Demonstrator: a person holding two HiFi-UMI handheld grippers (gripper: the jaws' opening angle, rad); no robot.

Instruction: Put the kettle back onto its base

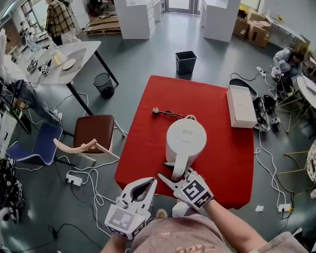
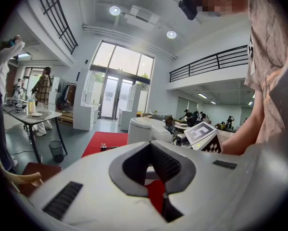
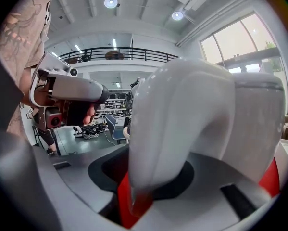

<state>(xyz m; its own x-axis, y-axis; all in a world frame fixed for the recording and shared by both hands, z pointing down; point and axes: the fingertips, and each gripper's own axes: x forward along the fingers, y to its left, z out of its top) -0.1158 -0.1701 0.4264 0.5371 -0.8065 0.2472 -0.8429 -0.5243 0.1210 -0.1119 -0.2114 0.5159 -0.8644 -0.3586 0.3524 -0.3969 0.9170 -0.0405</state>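
Kettle (image 1: 185,138) stands upright on the table (image 1: 142,146), seemingly seated on its hidden base. Right gripper (image 1: 168,172) has its jaws apart around the handle (image 1: 180,165), so the release looks to be the step in hand. Left gripper (image 1: 150,181) is closed and empty. Next, the right should back straight off without nudging the kettle.

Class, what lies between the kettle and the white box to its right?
Only bare red table separates kettle and white box; the head view shows it.

A red-topped table (image 1: 142,141) carries a white kettle (image 1: 185,137) near its middle; a black cord (image 1: 168,112) lies just behind the kettle.
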